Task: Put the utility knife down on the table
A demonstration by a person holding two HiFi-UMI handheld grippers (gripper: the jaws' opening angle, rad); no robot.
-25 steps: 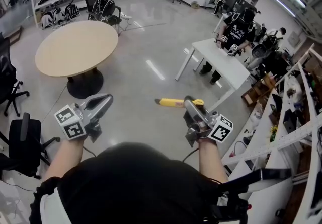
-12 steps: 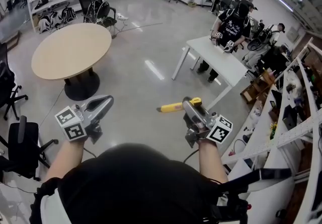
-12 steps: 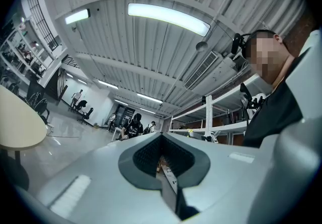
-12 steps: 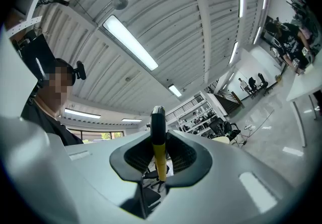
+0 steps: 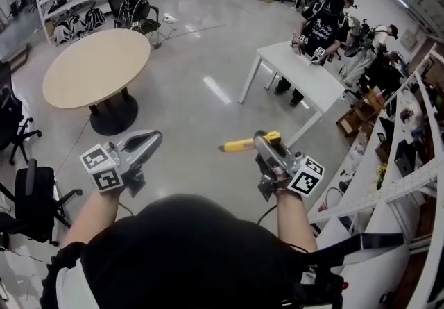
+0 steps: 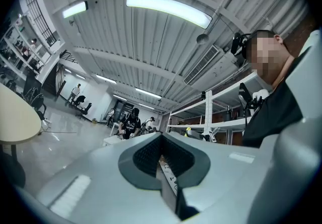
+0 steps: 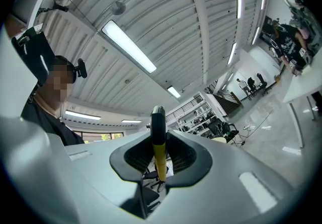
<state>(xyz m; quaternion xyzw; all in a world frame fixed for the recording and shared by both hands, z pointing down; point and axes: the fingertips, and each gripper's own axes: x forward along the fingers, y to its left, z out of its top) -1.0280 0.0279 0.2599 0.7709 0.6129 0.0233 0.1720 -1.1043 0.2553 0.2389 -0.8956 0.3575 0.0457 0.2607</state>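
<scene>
Starting at the far left, there's a black office chair [image 5: 33, 198] on the shiny grey floor [image 5: 194, 85], and up from it a round wooden table [image 5: 97, 68] on a dark pedestal.

Our left gripper [image 5: 151, 138] is held out in front of us over the floor with its marker cube at the back end. In the left gripper view [image 6: 160, 153] the two dark pads are clenched against each other with nothing caught between them.

Moving right, the utility knife [image 5: 243, 144] is yellow and up in the air over bare floor, poking out sideways toward the left from the tip of our right gripper [image 5: 261, 138]. It's on neither table and well apart from both.

In the right gripper view [image 7: 159, 160] the knife [image 7: 159, 140] stands on edge between the pads with its dark end up top, and the jaws are grasping it by the yellow body.

Further right and up there's a white rectangular table [image 5: 305, 82] with a person in a black shirt [image 5: 322, 26] standing at its far side.

The far right edge is white shelving [image 5: 409, 162] full of clutter we can't really make out.
</scene>
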